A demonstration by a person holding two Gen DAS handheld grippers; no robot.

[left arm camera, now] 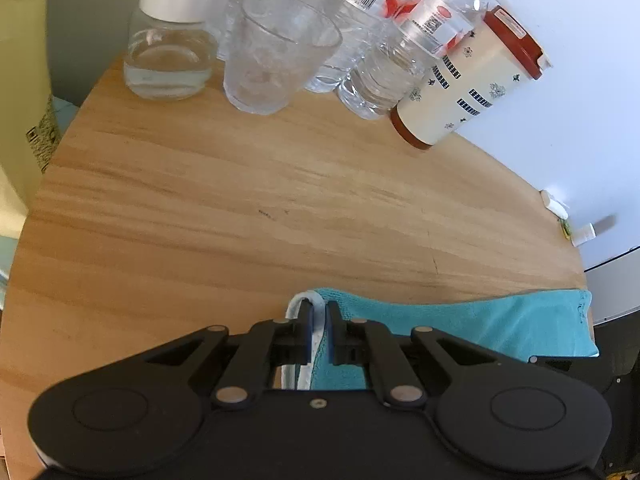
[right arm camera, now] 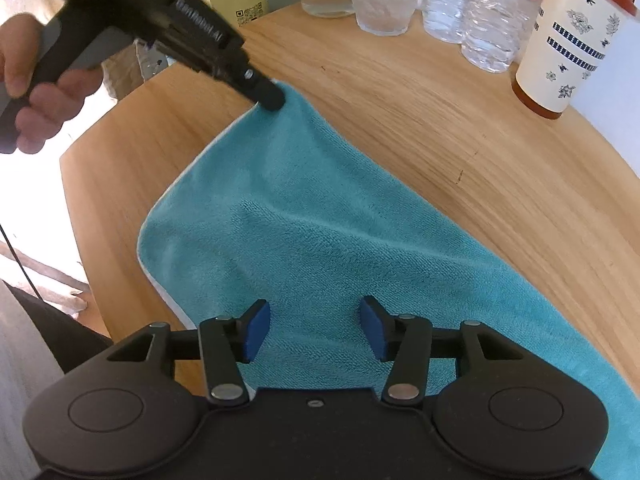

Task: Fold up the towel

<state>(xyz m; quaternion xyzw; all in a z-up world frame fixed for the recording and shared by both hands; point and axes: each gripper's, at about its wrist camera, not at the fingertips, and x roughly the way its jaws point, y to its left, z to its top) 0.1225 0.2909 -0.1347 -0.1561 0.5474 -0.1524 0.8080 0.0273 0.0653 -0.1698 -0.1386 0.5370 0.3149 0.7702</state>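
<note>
A teal towel (right arm camera: 304, 216) with a white underside lies on the wooden table (right arm camera: 460, 128), folded over on itself. My left gripper (left arm camera: 318, 320) is shut on the towel's far corner (left arm camera: 316, 332); in the right wrist view the left gripper (right arm camera: 272, 98) pinches that corner at the towel's top. The rest of the towel (left arm camera: 500, 320) stretches off to the right in the left wrist view. My right gripper (right arm camera: 316, 328) is open, its blue pads (right arm camera: 256, 332) hovering just over the towel's near part, holding nothing.
At the table's far edge stand a glass jar with a white lid (left arm camera: 172, 40), a glass tumbler (left arm camera: 276, 56), several plastic water bottles (left arm camera: 384, 68) and a cream canister with a red lid (left arm camera: 472, 80). A white wall (left arm camera: 580, 100) lies to the right.
</note>
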